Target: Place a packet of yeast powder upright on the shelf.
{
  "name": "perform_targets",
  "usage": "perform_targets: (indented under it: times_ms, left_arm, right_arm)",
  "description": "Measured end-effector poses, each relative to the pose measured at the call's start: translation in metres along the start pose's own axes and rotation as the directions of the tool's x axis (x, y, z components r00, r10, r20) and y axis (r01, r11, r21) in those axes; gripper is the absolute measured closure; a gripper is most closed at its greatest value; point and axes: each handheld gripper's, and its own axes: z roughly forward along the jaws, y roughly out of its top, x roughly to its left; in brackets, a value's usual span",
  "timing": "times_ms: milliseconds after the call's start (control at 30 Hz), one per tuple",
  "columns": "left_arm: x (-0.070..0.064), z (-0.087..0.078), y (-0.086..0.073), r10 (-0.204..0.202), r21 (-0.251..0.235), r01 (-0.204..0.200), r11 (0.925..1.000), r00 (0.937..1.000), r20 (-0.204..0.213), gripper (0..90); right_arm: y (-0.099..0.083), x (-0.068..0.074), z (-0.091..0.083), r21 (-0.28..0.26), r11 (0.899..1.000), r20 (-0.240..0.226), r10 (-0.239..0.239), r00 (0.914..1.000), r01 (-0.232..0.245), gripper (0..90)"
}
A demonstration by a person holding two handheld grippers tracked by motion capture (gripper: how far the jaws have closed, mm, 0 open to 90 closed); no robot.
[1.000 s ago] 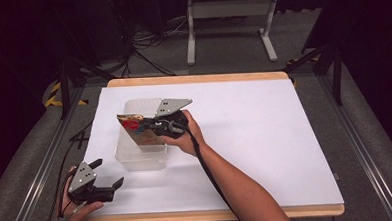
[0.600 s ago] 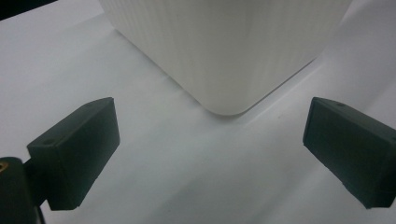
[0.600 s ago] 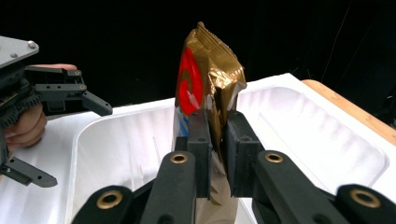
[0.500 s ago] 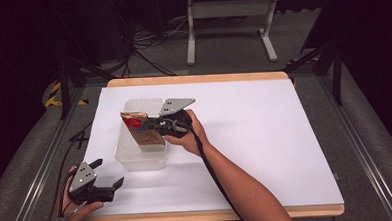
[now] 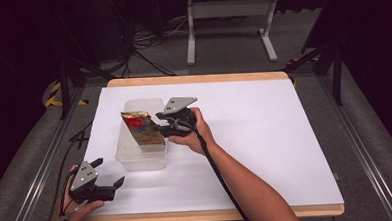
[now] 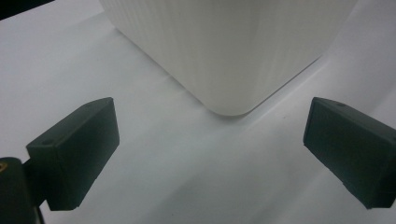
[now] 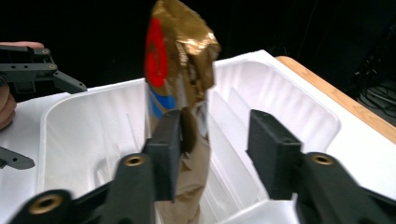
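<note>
Crinkled gold foil packet [image 7: 180,88] (red and blue print, brown lower part) stands upright inside translucent white ribbed plastic bin [image 5: 136,158] on white table [image 5: 265,137]. Right gripper [image 7: 212,140]: black jaws parted, left jaw touching packet, right jaw apart. Left gripper [image 5: 107,177]: jaws wide apart, empty, near bin corner by table's front edge.

Right gripper [image 5: 160,126] held out over the table's left middle, forearm stretched diagonally from the near edge, jaws parted. Left gripper [image 5: 108,180] low at the near left corner, gripped by the hand [image 5: 80,208], jaws spread wide.
</note>
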Motion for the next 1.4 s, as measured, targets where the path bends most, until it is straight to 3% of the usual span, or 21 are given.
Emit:
perform_targets:
  times_ms: [167, 333, 500, 767, 867, 1300, 1400]
  left_arm:
    - [0.001, 0.001, 0.003, 0.001, -0.014, -0.001, 0.9999, 1.0, 0.003, 4.4]
    - [0.005, 0.003, 0.006, -0.002, -0.024, 0.003, 0.9997, 1.0, 0.003, 4.4]
    - [0.004, 0.006, 0.008, 0.002, -0.024, -0.001, 0.9997, 1.0, 0.008, 4.3]
    - [0.003, 0.008, 0.009, 0.009, -0.017, -0.009, 0.9998, 0.9999, 0.012, 4.4]
    - [0.002, 0.008, 0.01, 0.011, -0.014, -0.011, 0.9998, 0.9999, 0.011, 4.4]
    - [0.001, 0.008, 0.01, 0.014, -0.011, -0.014, 0.9998, 0.9999, 0.007, 4.4]
    - [0.0, 0.007, 0.01, 0.015, -0.012, -0.015, 0.9998, 0.9999, 0.006, 4.4]
  right_arm:
    - [0.002, 0.0, -0.005, 0.02, 1.0, 0.022, -0.017, 0.9996, 0.016, 47.4]
    - [0.003, 0.002, -0.014, 0.064, 0.994, 0.074, -0.091, 0.9931, 0.086, 43.1]
    - [0.002, -0.002, -0.028, 0.072, 0.994, 0.108, -0.094, 0.9897, 0.087, 40.8]
    - [-0.004, -0.009, -0.047, 0.118, 0.987, 0.163, -0.127, 0.9784, 0.108, 34.8]
    - [-0.007, -0.012, -0.056, 0.149, 0.981, 0.19, -0.155, 0.9695, 0.128, 32.3]
    - [-0.021, -0.024, -0.092, 0.19, 0.976, 0.259, -0.156, 0.9533, 0.109, 27.2]
    - [-0.026, -0.028, -0.105, 0.213, 0.972, 0.282, -0.161, 0.9459, 0.103, 25.4]
